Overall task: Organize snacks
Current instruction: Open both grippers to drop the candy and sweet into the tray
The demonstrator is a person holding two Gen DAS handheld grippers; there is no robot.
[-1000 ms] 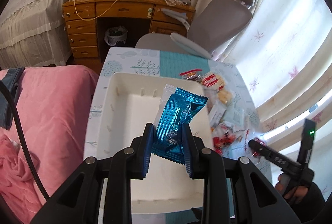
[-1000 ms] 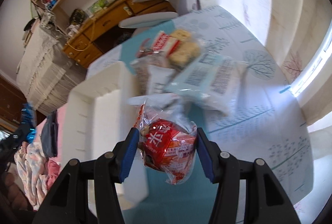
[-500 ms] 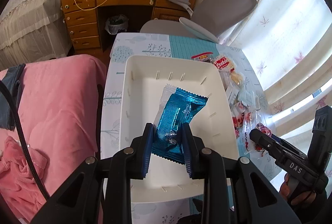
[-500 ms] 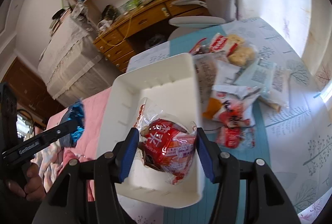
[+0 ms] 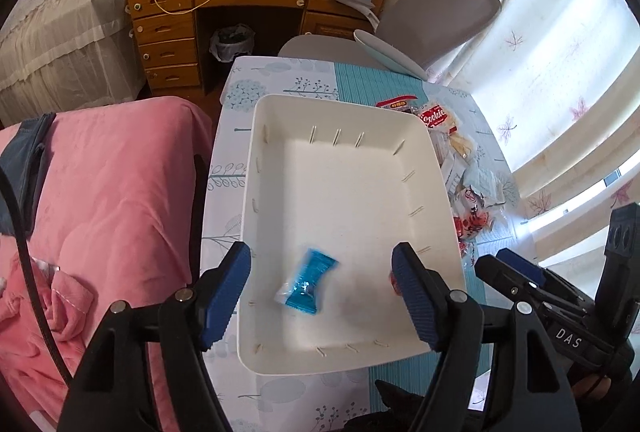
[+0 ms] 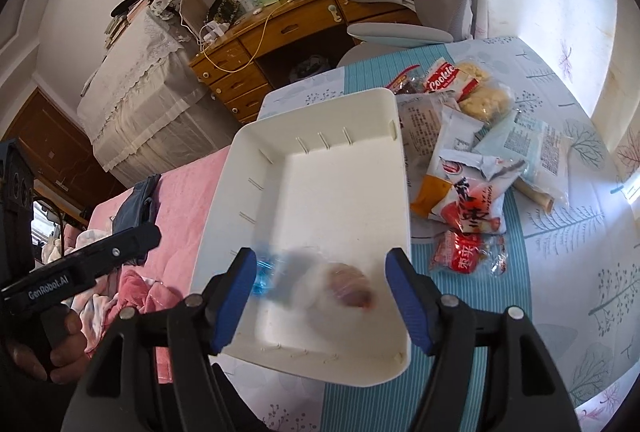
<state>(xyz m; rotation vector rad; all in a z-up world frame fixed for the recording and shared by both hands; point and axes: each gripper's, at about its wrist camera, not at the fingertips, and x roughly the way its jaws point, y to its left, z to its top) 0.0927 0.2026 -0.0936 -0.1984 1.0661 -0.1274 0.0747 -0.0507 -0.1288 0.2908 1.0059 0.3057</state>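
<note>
Snacks were landing in the white bin [image 5: 436, 168] on the tabletop [image 6: 560, 232]: blue packet [image 5: 308, 282] and red packet [image 6: 348, 290] lay loose below the opening jaws of left hand-held gripper [image 5: 322, 292] and right hand-held gripper [image 6: 320, 294], both empty, dropped there to clear the pile [image 6: 472, 168].

White rectangular bin [image 5: 348, 192] sits on the table, open side up, slots along its inner walls. Inside, near the front: one blue foil snack packet [image 5: 306, 286], lying tilted with crimped ends, and a red snack in clear wrap [image 6: 346, 286], motion-blurred just to the packet's right. A loose pile of snack packs [image 6: 468, 168] lies on the cloth touching the bin's right wall: a red "Cookie" pack, pale biscuits, white-and-red bags, one small red pack nearest the front.
</note>
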